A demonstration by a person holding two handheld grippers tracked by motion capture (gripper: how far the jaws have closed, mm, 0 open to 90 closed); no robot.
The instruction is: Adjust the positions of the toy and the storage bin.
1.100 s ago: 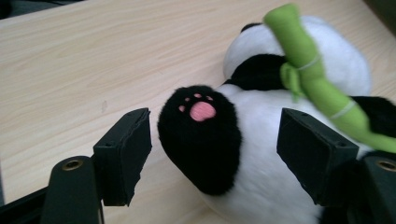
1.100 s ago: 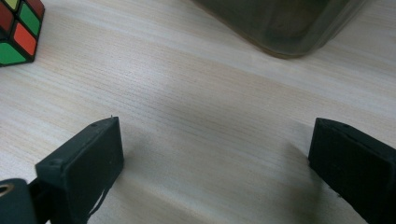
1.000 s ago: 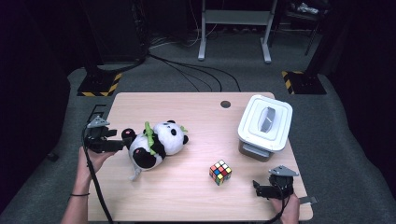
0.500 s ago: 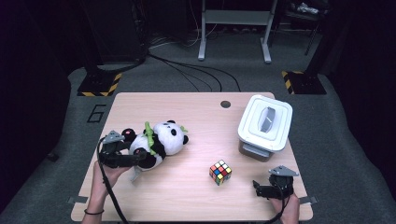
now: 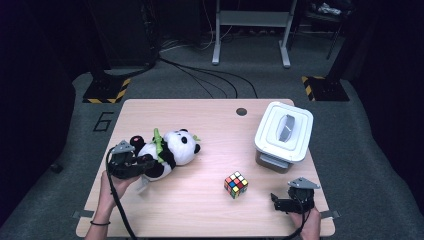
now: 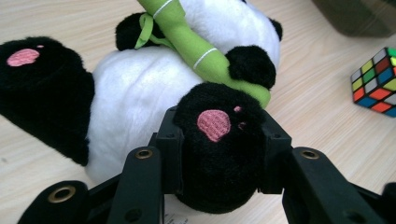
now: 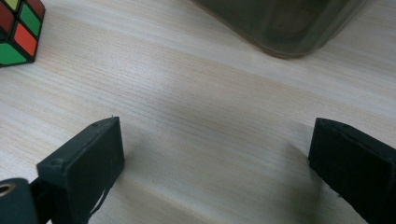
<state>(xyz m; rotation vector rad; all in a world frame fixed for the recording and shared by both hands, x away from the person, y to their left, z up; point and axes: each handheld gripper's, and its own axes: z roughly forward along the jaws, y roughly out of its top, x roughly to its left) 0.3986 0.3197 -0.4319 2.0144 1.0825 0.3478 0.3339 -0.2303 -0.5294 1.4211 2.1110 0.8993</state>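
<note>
The high view looks down over the whole table (image 5: 200,120). Both gripper views sit low and close, sharing the puzzle cube (image 5: 236,184) beside them.

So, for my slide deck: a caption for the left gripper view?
Left gripper shut on black foot of plush black-and-white panda.

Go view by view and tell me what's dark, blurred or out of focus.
High view: the floor around the table is dark, the table evenly lit, the picture soft. Left gripper view: the panda is sharp, the cube a little soft; the left tongs have just closed on its foot. Right gripper view: the box is dim and blurred, the right tongs cast soft shadows.
</note>
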